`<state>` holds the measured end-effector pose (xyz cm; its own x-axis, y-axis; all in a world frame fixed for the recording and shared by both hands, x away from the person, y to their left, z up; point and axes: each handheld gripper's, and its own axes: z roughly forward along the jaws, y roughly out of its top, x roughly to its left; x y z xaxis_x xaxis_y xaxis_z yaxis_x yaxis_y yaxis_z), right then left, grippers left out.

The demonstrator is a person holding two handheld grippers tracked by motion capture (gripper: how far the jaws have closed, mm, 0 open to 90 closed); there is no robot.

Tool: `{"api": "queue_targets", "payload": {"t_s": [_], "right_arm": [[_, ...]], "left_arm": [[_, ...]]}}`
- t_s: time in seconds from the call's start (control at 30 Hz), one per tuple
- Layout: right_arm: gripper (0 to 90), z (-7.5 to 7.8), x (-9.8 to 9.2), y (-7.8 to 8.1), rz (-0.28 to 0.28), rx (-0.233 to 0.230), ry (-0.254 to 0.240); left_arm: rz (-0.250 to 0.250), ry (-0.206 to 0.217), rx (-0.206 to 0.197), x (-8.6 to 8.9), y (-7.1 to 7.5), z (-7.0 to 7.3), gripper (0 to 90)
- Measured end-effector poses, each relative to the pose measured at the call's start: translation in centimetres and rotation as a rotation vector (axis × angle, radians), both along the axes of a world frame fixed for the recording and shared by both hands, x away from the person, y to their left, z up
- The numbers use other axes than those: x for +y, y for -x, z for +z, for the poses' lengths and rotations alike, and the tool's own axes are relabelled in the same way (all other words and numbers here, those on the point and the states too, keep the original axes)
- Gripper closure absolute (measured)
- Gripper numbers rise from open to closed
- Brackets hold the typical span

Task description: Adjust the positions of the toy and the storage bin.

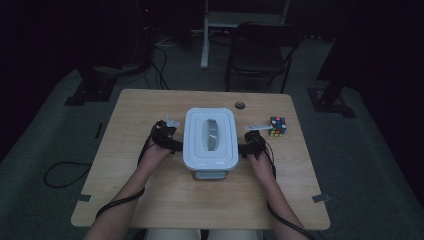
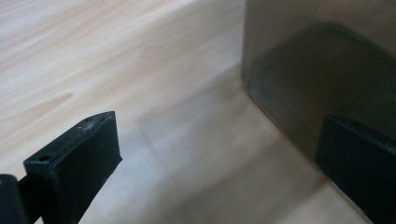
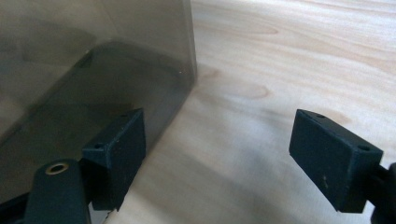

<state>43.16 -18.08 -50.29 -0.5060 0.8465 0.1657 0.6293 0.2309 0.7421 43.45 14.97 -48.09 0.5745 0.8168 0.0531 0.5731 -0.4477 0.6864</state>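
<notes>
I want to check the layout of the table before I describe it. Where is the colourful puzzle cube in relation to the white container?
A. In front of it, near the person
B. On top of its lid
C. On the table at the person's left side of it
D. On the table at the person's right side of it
D: in the high view the puzzle cube stands on the table, apart from the white container, beyond the right claw.

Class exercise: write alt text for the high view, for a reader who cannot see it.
A person's two hands hold the left gripper and right gripper against opposite sides of a white lidded container on a wooden table. A puzzle cube sits at right.
</notes>
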Motion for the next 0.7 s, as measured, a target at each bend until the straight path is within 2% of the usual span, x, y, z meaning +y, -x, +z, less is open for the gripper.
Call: {"api": "queue_targets", "payload": {"t_s": [0.13, 0.17, 0.27, 0.3, 0.43, 0.47, 0.53, 0.57, 0.63, 0.67, 0.7], "right_arm": [[18.6, 0.1, -0.1, 1.0, 0.010, 0.000, 0.007], [19.5, 0.0, -0.2, 1.9, 0.009, -0.001, -0.003], [19.5, -0.1, -0.2, 2.9, 0.012, -0.003, -0.004], [19.5, -0.2, -0.4, 3.9, 0.018, -0.012, -0.007], [19.5, -0.3, -0.8, 5.5, 0.024, -0.009, -0.023], [19.5, -0.3, -0.8, 5.8, 0.025, -0.010, -0.024], [19.5, -0.4, -0.9, 6.3, 0.024, -0.012, -0.025], [19.5, -0.4, -0.9, 6.3, 0.024, -0.012, -0.025], [19.5, -0.4, -1.1, 8.0, 0.031, -0.022, -0.020], [19.5, -0.4, -1.1, 8.0, 0.031, -0.022, -0.020], [19.5, -0.4, -1.1, 8.7, 0.037, -0.027, -0.017]], "left_arm": [[-0.016, -0.009, 0.005, 0.0, 1.1, 0.1, 0.8], [-0.025, -0.015, 0.004, -0.1, 1.8, 0.1, 0.8], [-0.027, -0.013, 0.004, 0.0, 2.4, 0.1, 0.8], [-0.033, -0.010, 0.006, 0.0, 3.3, 0.1, 0.8], [-0.054, -0.027, -0.011, -0.4, 5.0, 0.2, 0.8], [-0.054, -0.025, -0.011, -0.4, 5.5, 0.2, 0.8], [-0.054, -0.025, -0.011, -0.4, 5.5, 0.2, 0.8], [-0.060, -0.017, -0.008, -0.5, 6.4, 0.1, 0.8], [-0.068, -0.020, -0.008, -0.4, 6.9, 0.1, 0.8], [-0.065, -0.022, -0.010, -0.4, 7.1, 0.1, 0.8], [-0.063, -0.031, -0.015, -0.5, 7.4, 0.2, 0.8]]}}
